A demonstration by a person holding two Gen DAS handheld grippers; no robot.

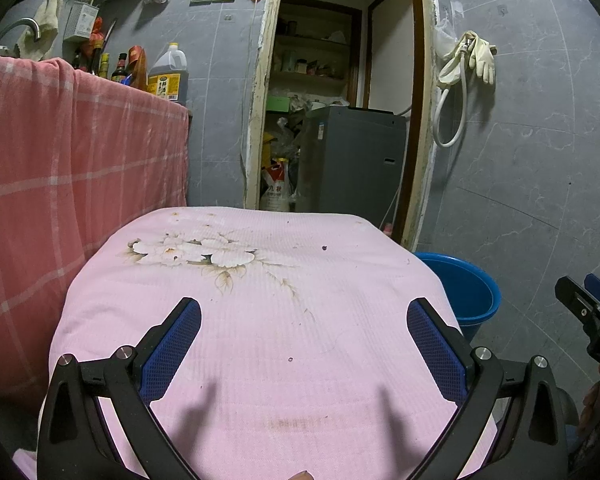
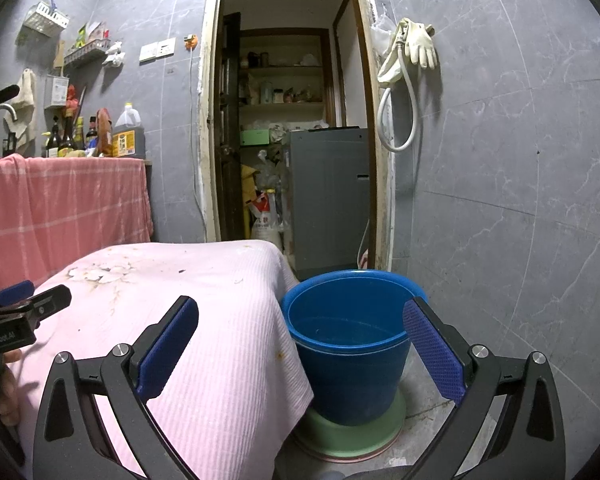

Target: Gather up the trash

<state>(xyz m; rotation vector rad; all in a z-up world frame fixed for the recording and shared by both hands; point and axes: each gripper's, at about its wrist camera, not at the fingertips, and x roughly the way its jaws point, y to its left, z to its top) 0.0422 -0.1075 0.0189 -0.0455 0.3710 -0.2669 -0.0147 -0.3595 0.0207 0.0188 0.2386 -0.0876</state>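
Two grippers show, both with jaws spread wide and holding nothing.

From the left wrist, the left gripper point(image 1: 304, 336) hovers over a table point(image 1: 260, 320) draped in pink cloth with a faded flower print. A few small dark specks point(image 1: 324, 247) lie on the cloth beyond the jaws; whether they are crumbs or stains is hard to tell. A blue bucket point(image 1: 466, 292) stands on the floor just beside the table's right edge. The right gripper point(image 1: 588, 312) pokes in past the bucket. Behind the table, a doorway point(image 1: 340, 100) opens on a grey appliance, and a red checked cloth point(image 1: 60, 160) hangs to the table's left.

From the right wrist, the right gripper point(image 2: 300, 344) points at the table's right corner and the bucket point(image 2: 348, 344), which sits on a green base point(image 2: 352, 432) touching the cloth's hanging edge. The bucket's inside looks bare. The left gripper point(image 2: 28, 304) hangs above the table's left part.
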